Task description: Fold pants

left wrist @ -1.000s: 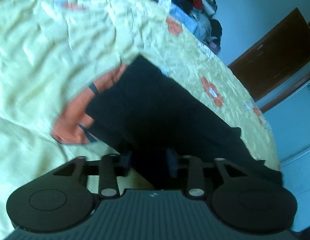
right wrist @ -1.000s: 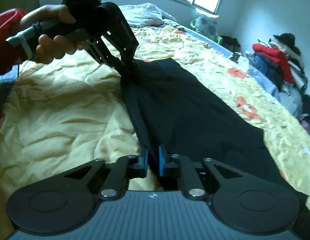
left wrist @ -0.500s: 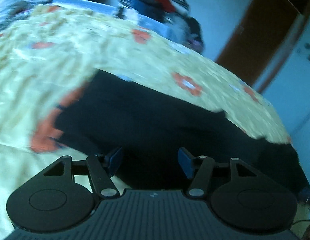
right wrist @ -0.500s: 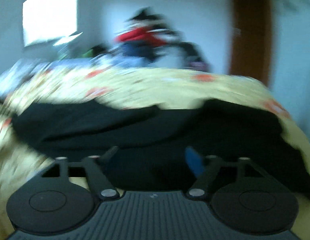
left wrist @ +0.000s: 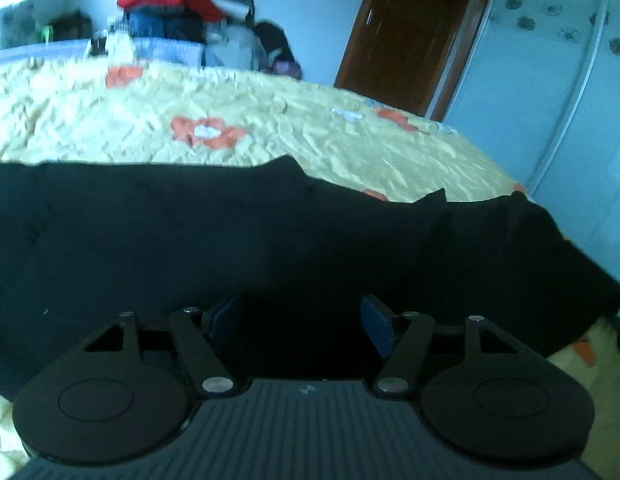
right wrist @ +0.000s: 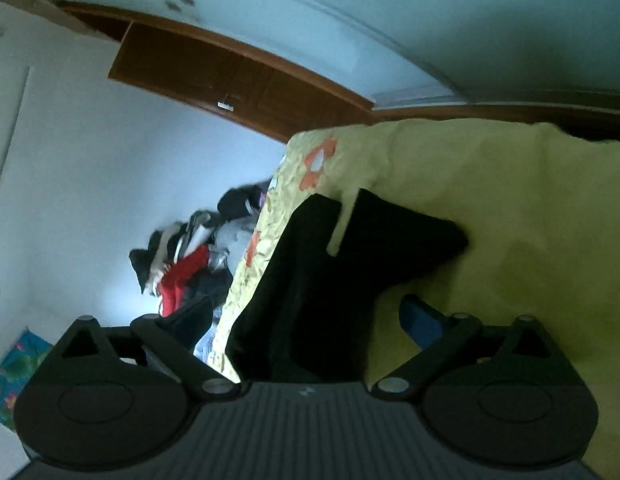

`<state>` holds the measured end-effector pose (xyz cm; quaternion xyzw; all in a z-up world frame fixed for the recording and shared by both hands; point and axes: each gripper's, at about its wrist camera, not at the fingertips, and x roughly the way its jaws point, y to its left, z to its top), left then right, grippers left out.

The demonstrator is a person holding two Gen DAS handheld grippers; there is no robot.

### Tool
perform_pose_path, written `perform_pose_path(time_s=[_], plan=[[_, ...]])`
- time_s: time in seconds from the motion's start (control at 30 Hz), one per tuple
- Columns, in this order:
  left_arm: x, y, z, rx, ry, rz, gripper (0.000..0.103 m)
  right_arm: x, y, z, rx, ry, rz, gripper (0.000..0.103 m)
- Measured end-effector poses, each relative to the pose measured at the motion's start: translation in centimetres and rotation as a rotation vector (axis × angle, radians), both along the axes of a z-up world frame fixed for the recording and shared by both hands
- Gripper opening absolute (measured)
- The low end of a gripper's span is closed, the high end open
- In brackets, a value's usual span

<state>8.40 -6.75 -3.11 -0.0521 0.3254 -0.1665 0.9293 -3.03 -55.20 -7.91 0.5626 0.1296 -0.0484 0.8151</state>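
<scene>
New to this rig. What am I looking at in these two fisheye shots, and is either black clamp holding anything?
There is no robot arm here: a person carries a two-finger gripper in each hand, and a camera on each one looks forward along its fingers. The black shapes at the bottom of each picture are the gripper's own body and linkages.

The left wrist view shows the left gripper over black pants spread on a yellow floral bedspread. Its jaws are opening; the blue pads press on nothing.

The right wrist view is rolled sideways, so the bed looks tipped. The right gripper is also opening, with the pants' dark cloth in the gap but not pinched.

Behind: a brown wooden door and a pile of clothes.
</scene>
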Motion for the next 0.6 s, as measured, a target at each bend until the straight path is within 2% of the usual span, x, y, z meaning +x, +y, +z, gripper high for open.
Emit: perform_pose_path(time_s=[0.2, 0.23, 0.27, 0.33, 0.37, 0.43, 0.53, 0.6], plan=[[-1.0, -0.9, -0.9, 0.086, -0.094, -0.018, 0.076, 4.9, -1.1, 0.7, -0.151, 0.045, -0.07, 0.098], [-1.0, -1.1, -0.9, 0.095, -0.1, -0.024, 0.077, 5.3, -1.5, 0.5, -0.168, 0.048, -0.082, 0.085], [-0.9, -1.2, -0.8, 0.099, -0.098, -0.028, 0.079, 5.3, -2.2, 0.4, -0.182, 0.056, -0.089, 0.056], [-0.7, -1.1, -0.8, 0.091, -0.092, -0.036, 0.082, 5.6, -2.9, 0.3, -0.194, 0.087, -0.09, 0.021], [-0.6, -1.0, -0.9, 0.084, -0.087, -0.037, 0.082, 5.6, -3.2, 0.2, -0.206, 0.091, -0.085, 0.014], [-0.5, -0.9, -0.9, 0.074, -0.083, -0.038, 0.083, 5.4, -3.2, 0.9, -0.28, 0.124, -0.09, 0.009], [-0.6, -0.9, -1.0, 0.078, -0.081, -0.046, 0.086, 4.2, -3.2, 3.2, -0.497, 0.187, -0.16, 0.009], [-0.6, -1.1, -1.0, 0.087, -0.08, -0.052, 0.09, 3.9, -3.6, 3.7, -0.531, 0.239, -0.169, 0.009]])
